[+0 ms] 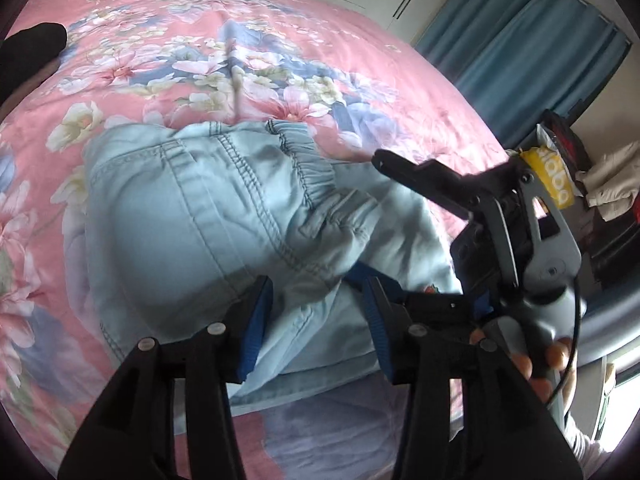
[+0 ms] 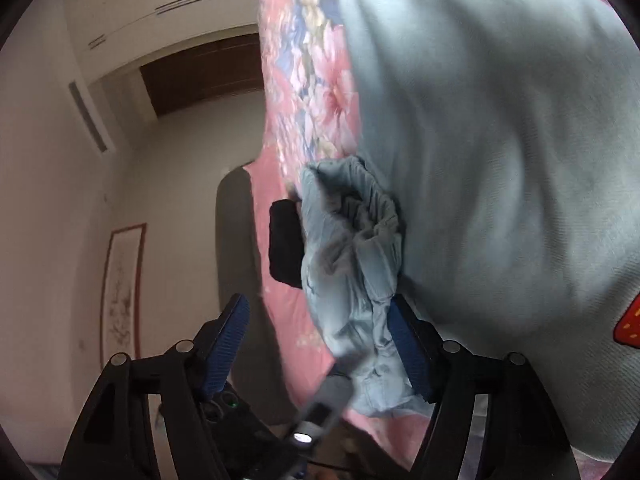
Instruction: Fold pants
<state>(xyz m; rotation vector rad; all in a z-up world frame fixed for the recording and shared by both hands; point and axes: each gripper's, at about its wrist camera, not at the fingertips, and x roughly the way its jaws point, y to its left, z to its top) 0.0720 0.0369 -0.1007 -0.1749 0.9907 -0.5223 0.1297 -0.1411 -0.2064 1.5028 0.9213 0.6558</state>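
Light blue denim: in the left wrist view we see the pants (image 1: 224, 216) lying bunched on the bed, with the stretchy waistband (image 1: 316, 176) near the middle.
Bed cover: we see a pink quilt with flowers (image 1: 200, 60) under the pants.
Left gripper: our left gripper (image 1: 316, 328) hangs over the near part of the pants. Its blue pads (image 1: 252, 332) stand apart and do not squeeze the cloth, so it has let go.
Right gripper from here: we see the right gripper (image 1: 440, 188) at the right side, with a hand (image 1: 548, 364) on its handle. We cannot tell its state from this side.
Room: blue curtains (image 1: 540, 52) hang behind the bed.
Right wrist view: our picture is tipped on its side. The pants (image 2: 500, 140) fill the right half.
Right gripper: our right gripper (image 2: 320, 344) is wide apart. The crumpled waistband (image 2: 356, 248) sits beside one blue pad (image 2: 408, 348), not pinched.
Other things: we see a black thing (image 2: 284, 244) on the pink quilt (image 2: 316, 80), and a framed picture (image 2: 122, 296) on the wall.
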